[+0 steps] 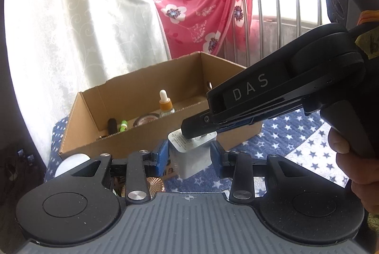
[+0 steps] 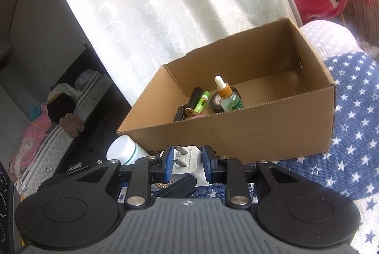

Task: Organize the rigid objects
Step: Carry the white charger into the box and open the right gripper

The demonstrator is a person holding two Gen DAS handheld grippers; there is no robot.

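Observation:
A white plug-in charger [image 1: 191, 154] stands between the blue pads of my left gripper [image 1: 189, 159], with small gaps on both sides, so the left is open around it. My right gripper [image 1: 196, 127] comes in from the right and grips the charger's top end. In the right wrist view the charger [image 2: 187, 159] with its metal prongs sits between the blue pads of my right gripper [image 2: 187, 159]. Behind stands an open cardboard box [image 2: 236, 133] holding a dropper bottle [image 2: 227, 95], a black tube [image 2: 193, 102], a green tube [image 2: 201, 103] and a tape roll [image 2: 216, 102].
A white jar [image 2: 123, 149] lies left of the charger, in front of the box. A copper-coloured round lid [image 1: 154, 186] lies under my left gripper. Everything rests on a blue star-patterned cloth [image 2: 350, 126]. A white curtain and a pink floral cloth [image 1: 201, 7] hang behind.

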